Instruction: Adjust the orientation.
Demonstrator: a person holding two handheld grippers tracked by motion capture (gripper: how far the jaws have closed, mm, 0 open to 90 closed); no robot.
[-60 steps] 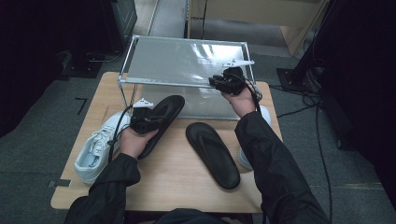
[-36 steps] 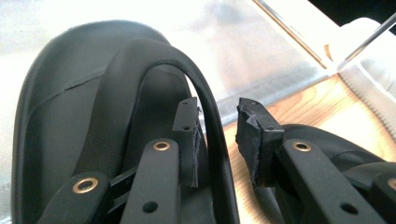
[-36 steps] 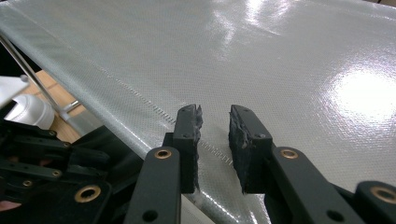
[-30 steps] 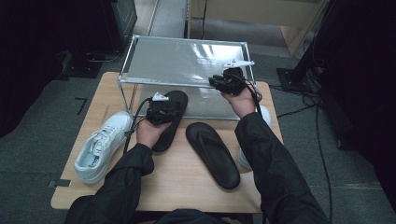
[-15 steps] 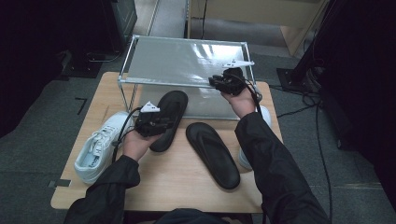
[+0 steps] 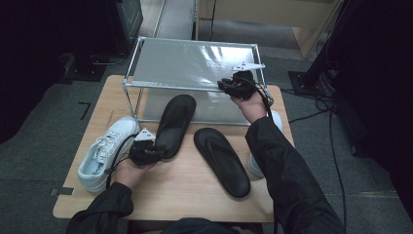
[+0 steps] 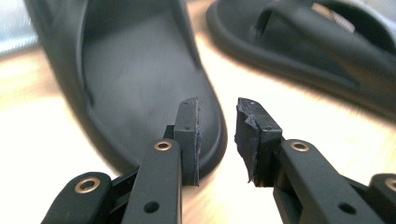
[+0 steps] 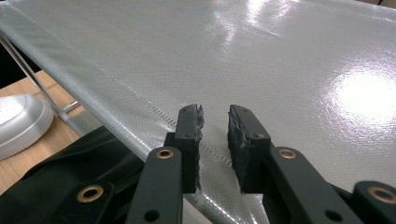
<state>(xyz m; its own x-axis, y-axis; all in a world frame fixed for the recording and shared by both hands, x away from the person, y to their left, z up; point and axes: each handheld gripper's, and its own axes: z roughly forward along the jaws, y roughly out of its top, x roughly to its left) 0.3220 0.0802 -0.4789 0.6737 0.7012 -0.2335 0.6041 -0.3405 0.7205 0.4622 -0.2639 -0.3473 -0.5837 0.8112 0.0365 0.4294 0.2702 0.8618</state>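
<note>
On the wooden table [image 6: 185, 195], a black sandal [image 6: 174, 124] lies with its front under the rack [image 6: 195, 63]. Just behind its heel the left gripper [image 7: 217, 137] hangs, jaws narrowly parted and empty. The right gripper [image 6: 234, 85], jaws likewise slightly apart, sits at the rack's front edge. Pushing the sandal deeper could skew it against the second sandal [image 6: 221, 161] or the white sneaker [image 6: 107, 151].

High view looks down on table [image 6: 195, 195], tool views sit close, left shares sandals [image 7: 140, 84].
</note>
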